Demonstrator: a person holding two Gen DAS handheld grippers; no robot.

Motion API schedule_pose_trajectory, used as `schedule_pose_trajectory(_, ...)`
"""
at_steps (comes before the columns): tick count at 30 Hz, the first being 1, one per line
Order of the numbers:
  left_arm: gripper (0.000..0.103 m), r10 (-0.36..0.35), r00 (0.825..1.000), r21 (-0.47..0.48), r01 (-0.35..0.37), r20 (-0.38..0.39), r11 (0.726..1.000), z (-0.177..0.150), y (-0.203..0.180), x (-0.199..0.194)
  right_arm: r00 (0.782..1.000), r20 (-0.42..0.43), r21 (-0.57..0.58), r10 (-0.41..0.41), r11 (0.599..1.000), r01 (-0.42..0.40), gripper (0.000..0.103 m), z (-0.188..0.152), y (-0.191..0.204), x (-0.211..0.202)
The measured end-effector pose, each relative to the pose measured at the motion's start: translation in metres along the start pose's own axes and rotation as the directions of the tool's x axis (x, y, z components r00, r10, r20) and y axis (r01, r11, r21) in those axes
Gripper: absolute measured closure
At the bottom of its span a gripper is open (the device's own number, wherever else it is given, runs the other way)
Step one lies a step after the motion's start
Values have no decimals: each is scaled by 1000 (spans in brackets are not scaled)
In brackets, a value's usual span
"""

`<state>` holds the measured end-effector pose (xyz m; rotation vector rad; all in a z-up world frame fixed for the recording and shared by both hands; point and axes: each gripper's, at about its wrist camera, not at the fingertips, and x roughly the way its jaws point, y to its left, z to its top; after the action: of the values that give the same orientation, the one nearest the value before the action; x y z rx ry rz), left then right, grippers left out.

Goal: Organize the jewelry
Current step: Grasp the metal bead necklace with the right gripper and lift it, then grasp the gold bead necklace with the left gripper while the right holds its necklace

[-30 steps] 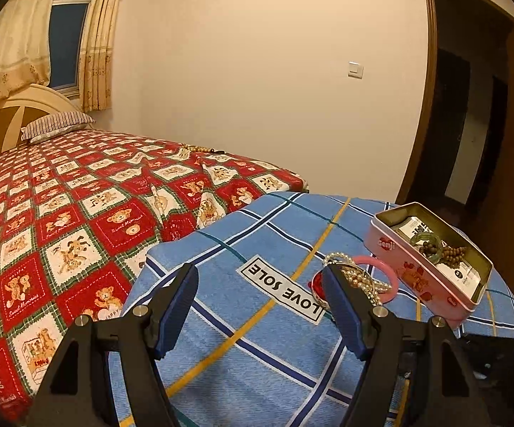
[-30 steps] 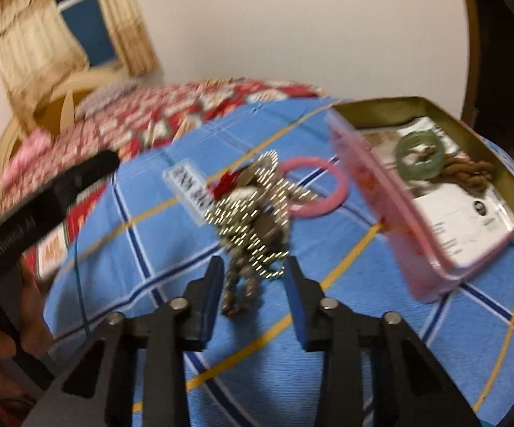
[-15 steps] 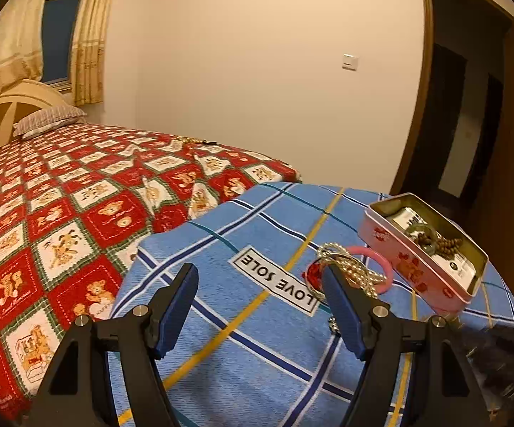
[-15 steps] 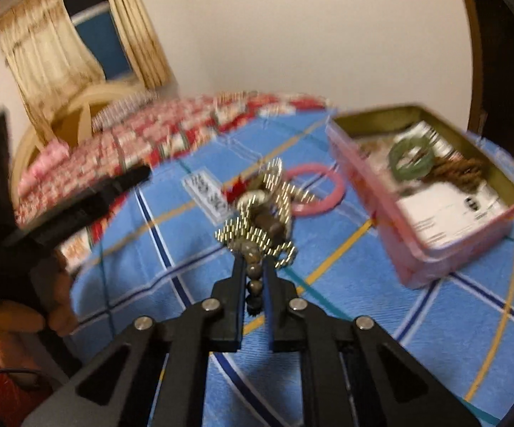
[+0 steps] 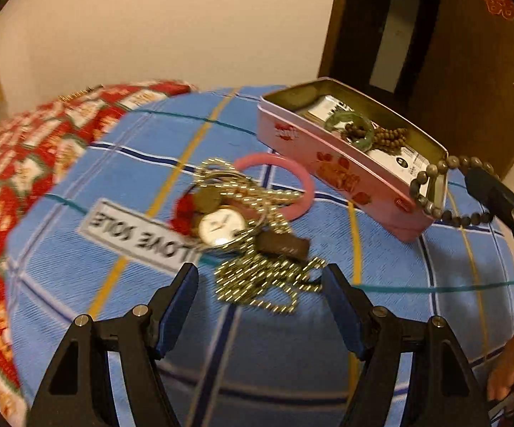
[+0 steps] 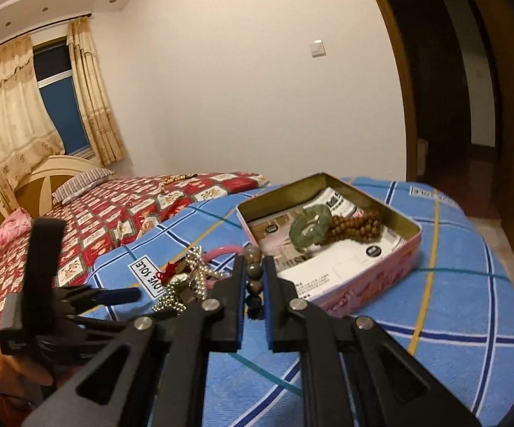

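A heap of jewelry (image 5: 253, 235) lies on the blue plaid cloth (image 5: 114, 163): gold bead chains, a white-faced watch (image 5: 220, 227), a pink bangle (image 5: 292, 174) and a red charm. My left gripper (image 5: 260, 281) is open just in front of the heap. My right gripper (image 6: 255, 277) is shut on a dark bead bracelet (image 5: 445, 192) and holds it lifted beside the pink tin box (image 5: 345, 163). The tin (image 6: 409, 249) holds a green jade bangle (image 6: 310, 227) and brown wooden beads (image 6: 356, 227).
A bed with a red bear-print cover (image 6: 114, 210) stands to the left behind the cloth-covered surface. A dark doorway (image 6: 445, 82) and a wooden door are on the right. The person's hands show at the frame edges.
My right gripper closed on the dark bead bracelet and lifted it from the heap toward the tin. My left gripper moved closer to the heap and stays open.
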<state>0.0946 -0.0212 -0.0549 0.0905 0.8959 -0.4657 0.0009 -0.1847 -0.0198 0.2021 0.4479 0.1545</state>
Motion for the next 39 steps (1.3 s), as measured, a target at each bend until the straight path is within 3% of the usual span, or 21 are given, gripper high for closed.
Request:
schedule_pose_trajectory(3, 33, 23, 1000, -21, -23, -6, 999, 5, 0, 12, 1000, 1, -6, 2, 1000, -2, 91, -1, 1, 1)
schedule_pose_trajectory(5, 40, 52, 999, -3, -52, -7, 999, 5, -5, 15, 1000, 5, -14, -1, 1000, 1, 91, -2, 3, 0)
schedule_pose_trajectory(9, 79, 2, 1000, 58, -2, -8, 998, 3, -15, 10, 1000, -5, -17, 2, 1000, -2, 91, -4, 3, 1)
schedule_pose_trajectory(15, 84, 33, 999, 110, -35, 22, 993, 0, -27, -1, 1000, -6, 10, -12, 1000, 12, 91, -5, -2, 1)
schedule_pose_trajectory(19, 84, -43, 994, 83, 34, 104, 996, -13, -19, -29, 1000, 2, 24, -23, 999, 23, 91, -4, -6, 1)
schedule_pose_trajectory(21, 84, -74, 982, 85, 60, 173, 995, -20, -15, -45, 1000, 10, 28, -24, 999, 24, 91, -3, -8, 0)
schedule_pose_trajectory(25, 84, -153, 929, 67, 138, 337, 988, -27, -7, -78, 999, 47, 26, -27, 999, 26, 91, -2, -7, -7)
schedule_pose_trajectory(30, 84, -178, 887, 49, 174, 426, 983, -24, -4, -93, 992, 119, 19, -37, 999, 35, 91, 0, -5, -20)
schedule_pose_trajectory(39, 84, -158, 862, 83, 135, 482, 987, -15, -19, -105, 985, 166, 71, -48, 997, 36, 91, 7, -18, -28)
